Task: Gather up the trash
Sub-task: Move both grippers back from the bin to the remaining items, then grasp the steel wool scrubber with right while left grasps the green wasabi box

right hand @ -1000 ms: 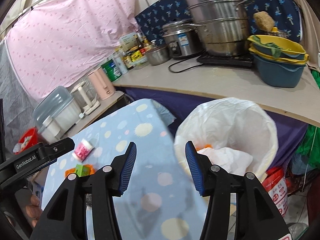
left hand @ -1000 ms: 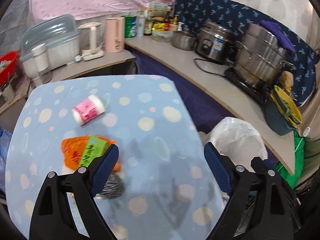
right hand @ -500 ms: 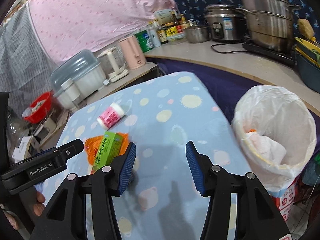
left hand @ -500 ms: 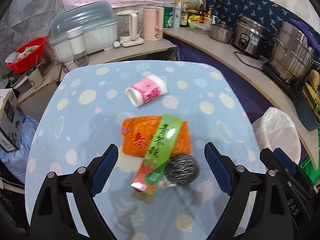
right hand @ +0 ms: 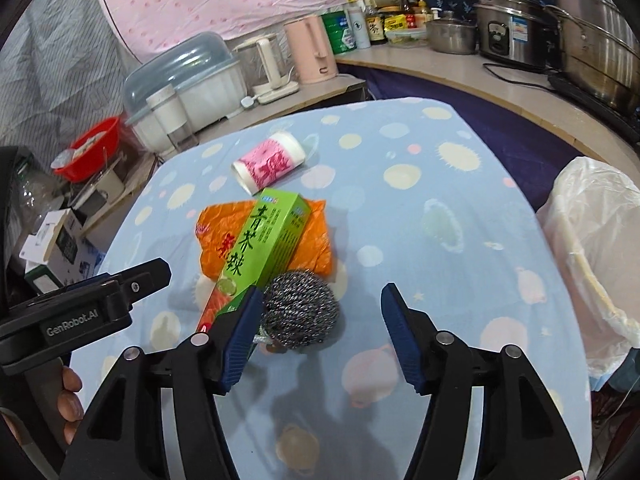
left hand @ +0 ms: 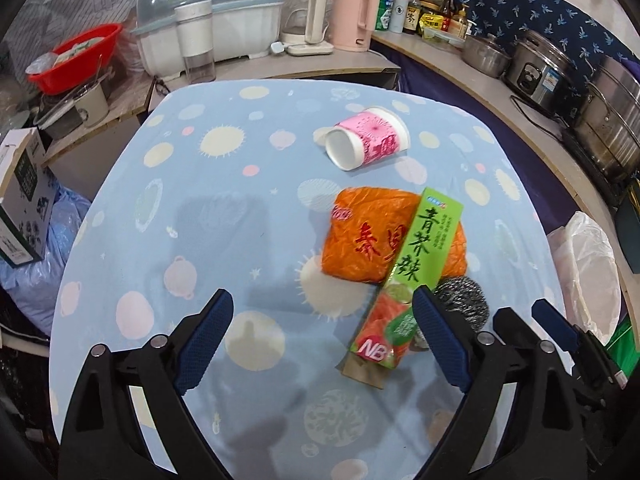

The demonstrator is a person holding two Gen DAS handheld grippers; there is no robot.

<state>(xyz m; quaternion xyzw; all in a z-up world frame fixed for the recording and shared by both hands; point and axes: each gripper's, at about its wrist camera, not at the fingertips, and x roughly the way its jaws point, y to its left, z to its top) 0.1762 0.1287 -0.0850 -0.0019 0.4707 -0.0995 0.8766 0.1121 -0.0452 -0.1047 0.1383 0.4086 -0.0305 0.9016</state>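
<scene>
On the blue dotted tablecloth (left hand: 208, 216) lie a pink-and-white paper cup (left hand: 366, 143) on its side, an orange plastic bag (left hand: 372, 236), a green box (left hand: 412, 276) across the bag, and a steel-wool scrubber (left hand: 462, 300). My left gripper (left hand: 322, 340) is open and empty, just short of the box. My right gripper (right hand: 320, 332) is open, its fingers either side of the scrubber (right hand: 300, 310), with the left finger against the green box (right hand: 260, 256). The cup (right hand: 270, 162) and the orange bag (right hand: 316, 248) lie beyond. The white-lined trash bin (right hand: 600, 256) stands off the table's right edge.
A counter behind holds a dish rack (left hand: 208, 28), kettles (left hand: 308, 20), bottles, a rice cooker (left hand: 540, 76) and steel pots (left hand: 612, 128). A red basin (left hand: 76, 56) and a cardboard box (left hand: 24, 200) stand at the left. The bin (left hand: 588, 272) also shows at the right in the left wrist view.
Both grippers swung left from the bin towards the trash on the table. The right gripper has closed in on the scrubber. Both stayed open.
</scene>
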